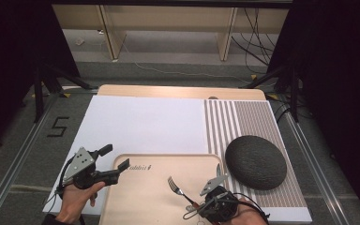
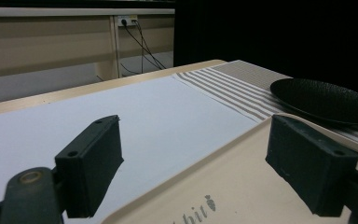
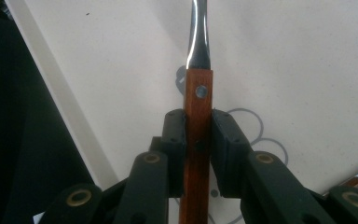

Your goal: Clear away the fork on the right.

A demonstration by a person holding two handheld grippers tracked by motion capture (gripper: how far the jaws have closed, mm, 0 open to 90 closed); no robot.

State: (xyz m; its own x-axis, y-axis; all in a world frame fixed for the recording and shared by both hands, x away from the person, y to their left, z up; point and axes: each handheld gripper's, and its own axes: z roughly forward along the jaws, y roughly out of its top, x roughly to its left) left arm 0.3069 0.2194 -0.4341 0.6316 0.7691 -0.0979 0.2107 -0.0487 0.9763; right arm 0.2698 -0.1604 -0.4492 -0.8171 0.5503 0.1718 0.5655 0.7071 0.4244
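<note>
A fork [image 1: 177,188] with a metal head and a brown wooden handle [image 3: 197,116] is held over the pale wooden tray [image 1: 145,197]. My right gripper [image 1: 194,201] is shut on that handle, its jaws pressing both sides, at the tray's near right. My left gripper [image 1: 115,162] stands open at the tray's far left corner, jaws wide apart with nothing between them; its fingers [image 2: 93,163] straddle the tray's edge [image 2: 177,186]. A dark round plate [image 1: 256,161] lies on the striped mat to the right, also seen as the dark plate [image 2: 324,99] in the left gripper view.
A white sheet [image 1: 140,124] covers the left of the table and a striped placemat [image 1: 243,119] the right. Black stands flank the table, and cables run on the floor behind it. A marker reading 5 [image 1: 57,127] is on the floor at left.
</note>
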